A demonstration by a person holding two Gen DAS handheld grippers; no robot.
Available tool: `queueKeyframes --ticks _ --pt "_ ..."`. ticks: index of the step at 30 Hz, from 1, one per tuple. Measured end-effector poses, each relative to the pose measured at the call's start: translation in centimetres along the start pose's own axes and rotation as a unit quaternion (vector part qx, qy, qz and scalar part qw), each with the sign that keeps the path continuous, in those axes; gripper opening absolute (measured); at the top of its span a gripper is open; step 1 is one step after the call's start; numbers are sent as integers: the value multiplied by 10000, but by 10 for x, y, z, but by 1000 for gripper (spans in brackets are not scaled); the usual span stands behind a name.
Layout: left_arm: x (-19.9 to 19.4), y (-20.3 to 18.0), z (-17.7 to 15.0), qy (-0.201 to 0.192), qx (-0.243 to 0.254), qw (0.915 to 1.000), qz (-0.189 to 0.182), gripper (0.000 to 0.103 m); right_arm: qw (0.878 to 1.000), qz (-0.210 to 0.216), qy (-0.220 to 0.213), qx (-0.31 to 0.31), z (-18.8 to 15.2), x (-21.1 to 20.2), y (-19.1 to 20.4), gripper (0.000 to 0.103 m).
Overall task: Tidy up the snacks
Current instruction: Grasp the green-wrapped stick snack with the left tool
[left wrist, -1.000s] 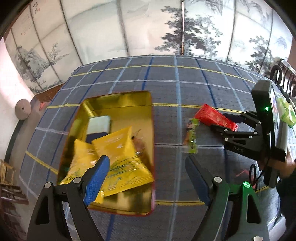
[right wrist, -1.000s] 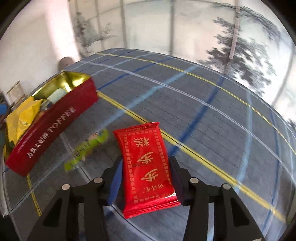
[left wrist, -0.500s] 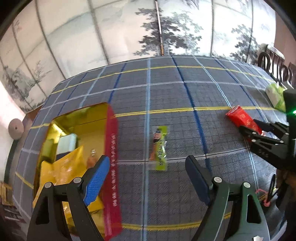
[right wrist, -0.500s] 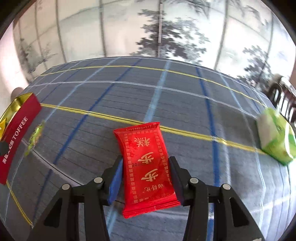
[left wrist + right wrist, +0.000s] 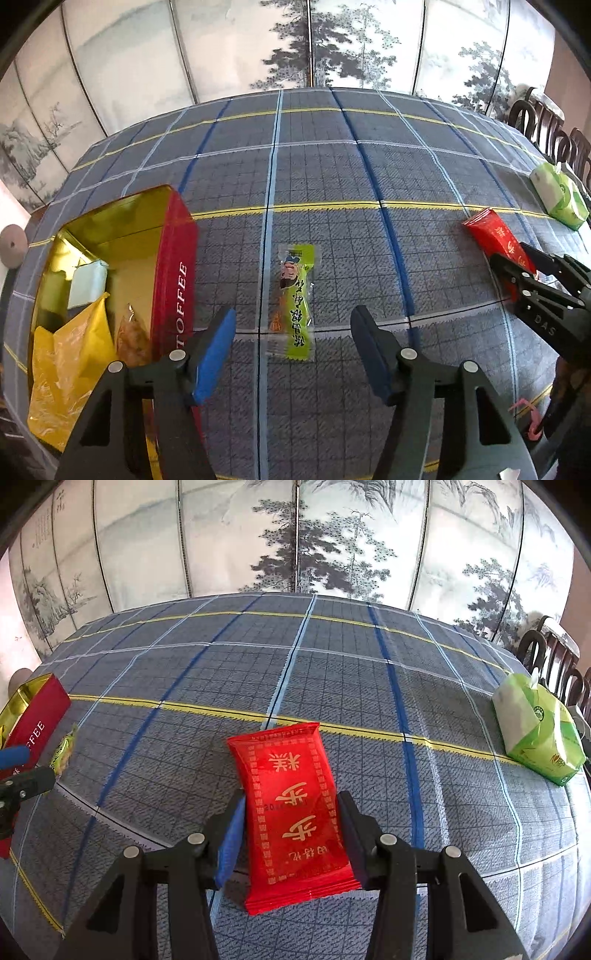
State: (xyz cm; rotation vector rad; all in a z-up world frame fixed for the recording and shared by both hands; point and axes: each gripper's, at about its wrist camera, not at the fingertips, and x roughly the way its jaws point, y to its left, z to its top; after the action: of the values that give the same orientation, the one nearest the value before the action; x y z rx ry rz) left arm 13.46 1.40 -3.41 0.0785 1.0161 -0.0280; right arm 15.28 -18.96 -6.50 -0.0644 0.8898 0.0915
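A green snack stick packet (image 5: pixel 295 299) lies on the checked tablecloth, directly ahead of my open, empty left gripper (image 5: pixel 293 332). To its left stands a red toffee tin (image 5: pixel 173 273) with a gold inside, holding yellow packets (image 5: pixel 66 354) and a pale packet (image 5: pixel 86 282). My right gripper (image 5: pixel 291 812) is shut on a red snack packet (image 5: pixel 295 805) and holds it over the cloth. In the left wrist view that red packet (image 5: pixel 495 234) and the right gripper (image 5: pixel 517 269) are at the right. In the right wrist view the tin (image 5: pixel 33 716) is at the far left.
A green tissue pack (image 5: pixel 535 727) lies at the table's right side, also in the left wrist view (image 5: pixel 557 192). Dark wooden chairs (image 5: pixel 550 657) stand past the right edge. A painted folding screen (image 5: pixel 295 535) stands behind the table.
My left gripper has swung right from over the tin to the green stick packet. My right gripper, still holding the red packet, has turned right, away from the tin.
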Motion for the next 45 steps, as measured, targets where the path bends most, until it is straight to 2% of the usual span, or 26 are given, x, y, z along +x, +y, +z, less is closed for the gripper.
queueKeyframes --ticks 4,8,11,16,21,36,45 --pt "8 1 2 38 -8 10000 11 58 10000 28 1 11 -1 0 0 51" --pt "16 2 6 76 -17 10000 50 49 10000 31 1 11 -1 0 0 51" --pt "22 2 7 166 -37 9999 -27 48 10000 33 0 12 -1 0 0 51" --pt "26 2 7 206 -58 9997 -120 40 10000 37 2 14 -1 1 1 51" --pt "25 -1 6 196 -41 9994 -294 22 10000 40 1 15 -1 1 1 51" --pt "2 2 -10 177 -153 9989 -406 16 10000 40 0 10 -1 1 0 51" --pt "-18 -1 -20 66 -98 9989 -449 15 10000 25 -2 -1 -1 1 1 51"
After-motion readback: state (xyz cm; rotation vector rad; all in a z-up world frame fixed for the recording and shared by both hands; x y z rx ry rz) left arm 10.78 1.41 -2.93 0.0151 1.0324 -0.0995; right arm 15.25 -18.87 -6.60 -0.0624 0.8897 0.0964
